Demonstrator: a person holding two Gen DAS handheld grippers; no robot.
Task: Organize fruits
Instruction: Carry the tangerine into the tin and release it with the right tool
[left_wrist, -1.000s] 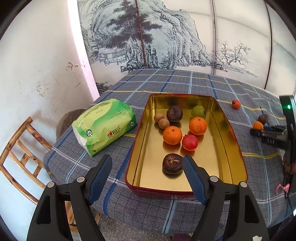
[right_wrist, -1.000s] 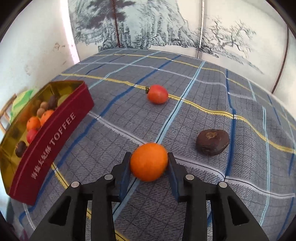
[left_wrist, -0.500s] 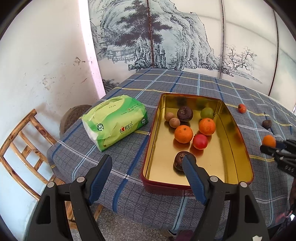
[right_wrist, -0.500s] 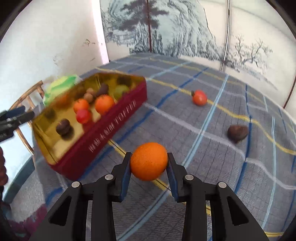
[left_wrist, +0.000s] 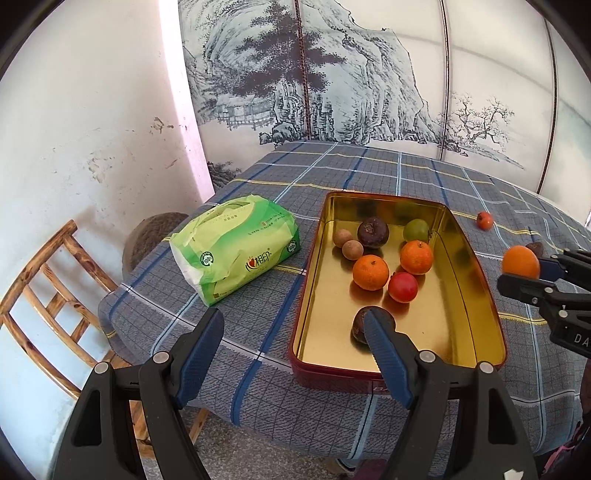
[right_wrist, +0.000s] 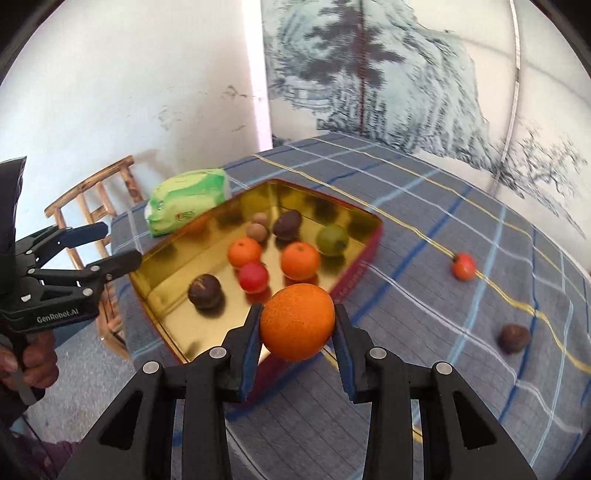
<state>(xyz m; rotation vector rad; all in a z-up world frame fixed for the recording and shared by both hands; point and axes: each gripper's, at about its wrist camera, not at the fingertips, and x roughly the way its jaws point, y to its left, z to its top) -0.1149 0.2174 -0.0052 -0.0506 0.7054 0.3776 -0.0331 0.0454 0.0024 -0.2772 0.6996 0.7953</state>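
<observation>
While the right gripper (right_wrist: 297, 326) clamps a round orange fruit (right_wrist: 297, 321) between both pads, it hangs above the near red wall of the rectangular gold-lined tin (right_wrist: 354, 218). At 9 o'clock in the right wrist view, the left gripper (right_wrist: 110, 245) stands about halfway open with nothing between its jaws. Inside the tin lie 8 fruits, among them 2 oranges. Farther off at 3 o'clock, a small red fruit (right_wrist: 464, 266) and a dark brown fruit (right_wrist: 513, 338) rest on the blue checked tablecloth (right_wrist: 424, 229). A green tissue pack (left_wrist: 236, 247) lies at 11 o'clock beside the tin.
</observation>
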